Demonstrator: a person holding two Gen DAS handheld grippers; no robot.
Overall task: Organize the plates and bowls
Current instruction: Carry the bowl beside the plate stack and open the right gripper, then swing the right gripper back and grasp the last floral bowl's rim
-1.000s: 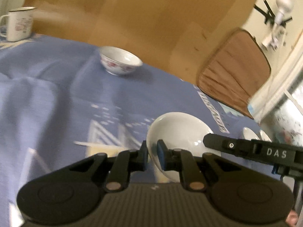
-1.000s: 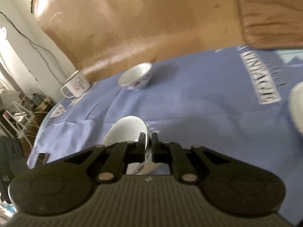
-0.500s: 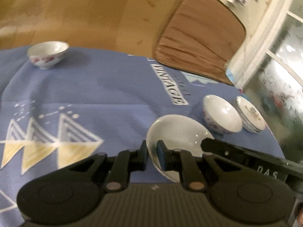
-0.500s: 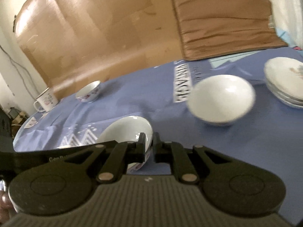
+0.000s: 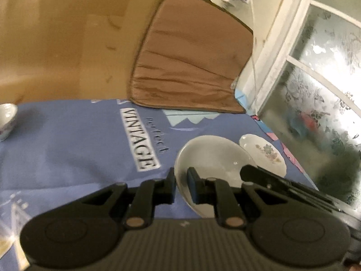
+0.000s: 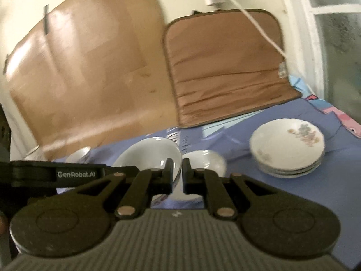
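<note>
Both grippers hold one white bowl [image 5: 212,155] by its rim, above the blue tablecloth [image 5: 74,146]. My left gripper [image 5: 181,183] is shut on the bowl's left rim. My right gripper [image 6: 177,174] is shut on the bowl's [image 6: 149,155] right rim. A second white bowl [image 6: 206,160] stands on the cloth just beyond and right of the held one. A stack of floral plates [image 6: 287,145] lies further right; it also shows in the left wrist view [image 5: 262,155]. A small floral bowl [image 5: 6,119] stands far left.
A brown cushion [image 5: 191,65] leans against the cardboard-covered wall [image 5: 63,40] behind the table. A frosted window [image 5: 320,94] borders the table's right side. A mug [image 6: 33,154] and the small floral bowl [image 6: 80,154] stand far back left in the right wrist view.
Both grippers have carried the held bowl to the right across the table, toward the second bowl and the plate stack. The mug and small floral bowl have fallen behind at the left.
</note>
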